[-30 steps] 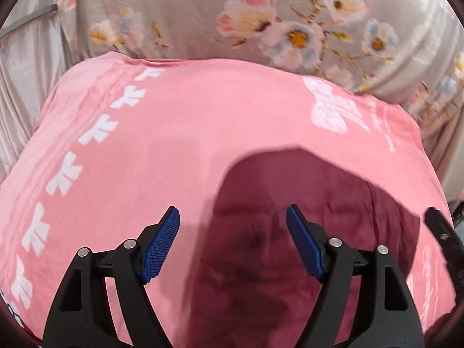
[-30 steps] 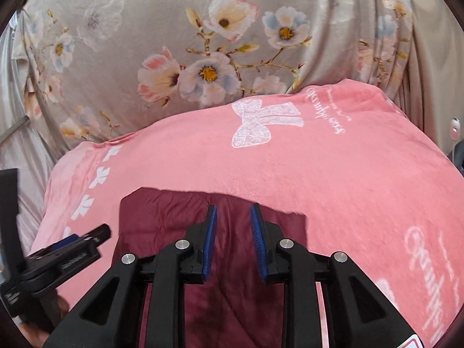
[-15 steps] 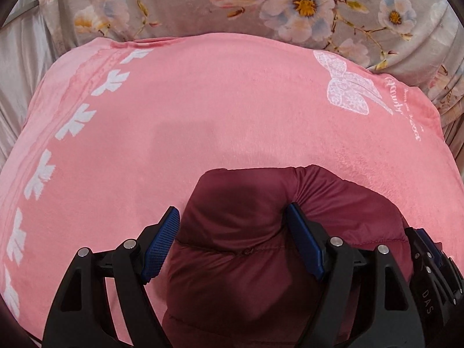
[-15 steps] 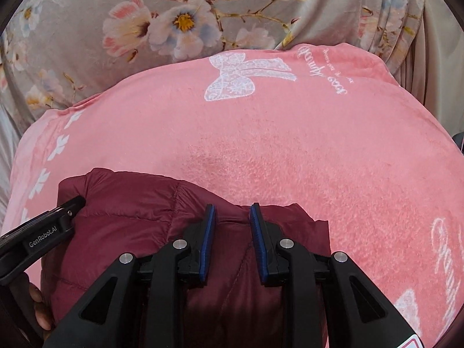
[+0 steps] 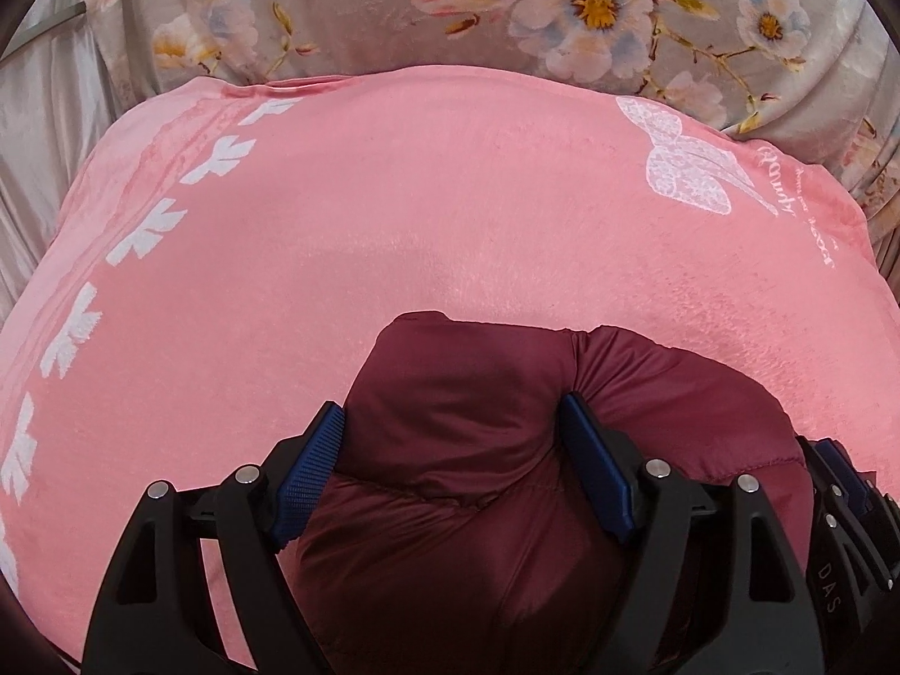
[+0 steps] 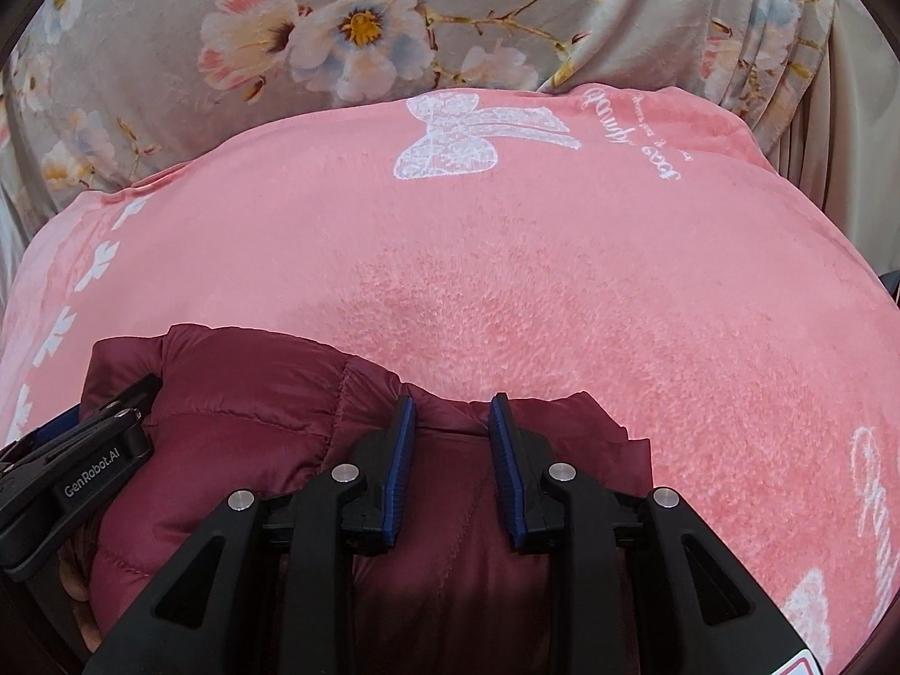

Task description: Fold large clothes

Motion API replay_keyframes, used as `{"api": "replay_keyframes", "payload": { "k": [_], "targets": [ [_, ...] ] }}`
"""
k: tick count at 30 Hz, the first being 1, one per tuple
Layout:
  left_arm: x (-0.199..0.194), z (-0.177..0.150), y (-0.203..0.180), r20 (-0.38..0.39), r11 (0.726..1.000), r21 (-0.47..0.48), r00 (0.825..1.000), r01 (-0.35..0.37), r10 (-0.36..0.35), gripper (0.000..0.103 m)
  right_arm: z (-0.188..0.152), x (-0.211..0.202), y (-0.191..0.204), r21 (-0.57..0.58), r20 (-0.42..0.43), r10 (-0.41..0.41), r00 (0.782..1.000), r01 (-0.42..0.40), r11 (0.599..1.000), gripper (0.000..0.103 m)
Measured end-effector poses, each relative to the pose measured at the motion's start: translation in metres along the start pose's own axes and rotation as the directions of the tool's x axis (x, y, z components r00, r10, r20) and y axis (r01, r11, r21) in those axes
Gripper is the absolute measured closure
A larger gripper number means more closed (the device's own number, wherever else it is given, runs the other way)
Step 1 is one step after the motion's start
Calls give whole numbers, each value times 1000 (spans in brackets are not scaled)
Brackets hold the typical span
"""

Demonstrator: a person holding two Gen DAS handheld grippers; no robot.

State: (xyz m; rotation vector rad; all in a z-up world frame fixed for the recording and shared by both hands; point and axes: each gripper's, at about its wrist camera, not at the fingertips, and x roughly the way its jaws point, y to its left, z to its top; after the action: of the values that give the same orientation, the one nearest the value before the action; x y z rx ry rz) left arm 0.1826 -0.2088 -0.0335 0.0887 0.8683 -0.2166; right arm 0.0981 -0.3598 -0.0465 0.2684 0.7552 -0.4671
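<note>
A puffy maroon jacket lies bunched on a pink blanket. My left gripper stands wide around a thick roll of it, and both blue pads press into the padding. In the right wrist view the same jacket spreads to the left. My right gripper holds a narrow fold at the jacket's far edge between its pads, and its jaws are opening slightly. The left gripper shows at the left edge there. The jacket's lower part is hidden beneath the grippers.
The pink blanket has a white bow print and a row of white motifs along its left side. Behind it lies a grey floral cover. Silvery fabric hangs at far left. A hand holds the left gripper.
Both grippers came down toward the pink blanket with the jacket. The jacket, earlier a dark blur under the jaws, now rests bunched on the blanket. The floral cover has slid up the views.
</note>
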Motion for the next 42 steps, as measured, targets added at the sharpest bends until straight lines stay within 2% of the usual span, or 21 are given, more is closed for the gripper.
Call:
{"api": "replay_keyframes", "payload": {
  "k": [16,20,22,25,26,27,31,36,39,42],
  "targets": [
    [1,-8,-8,62,998,31,996,-61,59,27,-2,3,4,-5,23,-29,999,29,1000,75],
    [1,-8,-8,61,997,33,996,-64,61,26,-1,4,-3,21,16,15,1000,-16,1000,74],
    [-2,-7,-6,50,998,37,998,-52,50,26,-1,-5,-8,35,10,33,999,-33,999,74],
    [-24,-9,2,34,998,64,999,-27,25,26,-12,-44,-14,24,33,58,998,-59,998,67],
    [-36,-13,6,38,997,69,999,-23,20,26,-20,-59,-15,16,41,76,996,-76,997,60],
    [-47,-17,10,39,997,75,999,-15,12,26,-26,-69,-16,9,56,92,994,-92,996,58],
    [-85,-48,23,22,995,103,1000,14,-16,26,-63,-101,-22,7,45,121,992,-121,993,58],
    [-96,-97,31,-37,991,127,999,33,-29,25,-95,-104,-27,27,17,124,992,-124,992,57],
    [-100,-112,35,-29,994,103,999,18,-15,17,-108,-101,-28,17,15,107,994,-107,994,54],
    [-101,-118,34,-15,993,114,1000,5,-3,16,-116,-99,-29,24,13,107,994,-108,994,50]
  ]
}}
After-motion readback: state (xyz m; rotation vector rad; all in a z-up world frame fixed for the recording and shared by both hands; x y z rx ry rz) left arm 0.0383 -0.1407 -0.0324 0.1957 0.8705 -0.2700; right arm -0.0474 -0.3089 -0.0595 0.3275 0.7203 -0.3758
